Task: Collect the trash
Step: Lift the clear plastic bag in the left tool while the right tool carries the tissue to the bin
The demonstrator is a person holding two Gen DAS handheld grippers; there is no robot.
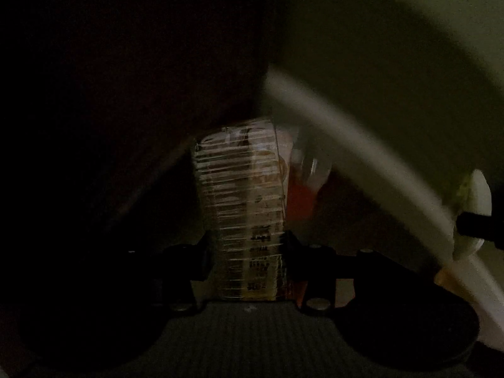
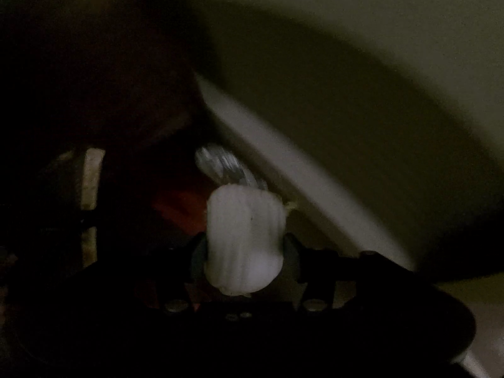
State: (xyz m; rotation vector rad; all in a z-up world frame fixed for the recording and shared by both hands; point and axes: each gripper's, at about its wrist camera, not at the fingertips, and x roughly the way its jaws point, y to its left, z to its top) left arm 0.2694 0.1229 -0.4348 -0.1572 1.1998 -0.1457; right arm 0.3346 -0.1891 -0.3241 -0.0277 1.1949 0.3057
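One ribbed clear plastic cup [image 1: 242, 208], one white ribbed paper cup [image 2: 244, 245]

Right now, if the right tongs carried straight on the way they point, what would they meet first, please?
Probably the crumpled clear plastic just beyond the white ribbed piece that the right tongs hold; blur and darkness leave depth unclear.

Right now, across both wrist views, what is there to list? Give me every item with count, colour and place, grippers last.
ribbed cup: one, clear plastic with dark print, between the left gripper's fingers.
white cup: one, white and fluted, between the right gripper's fingers; also at the right edge of the left view.
wall: one, pale olive, upper right in both views.
trim: one pale strip, running diagonally under the wall.
red thing: one, red, blurred, behind the white cup; cannot tell what it is.
left gripper: one, black, closed on the ribbed cup.
right gripper: one, black, closed on the white cup.
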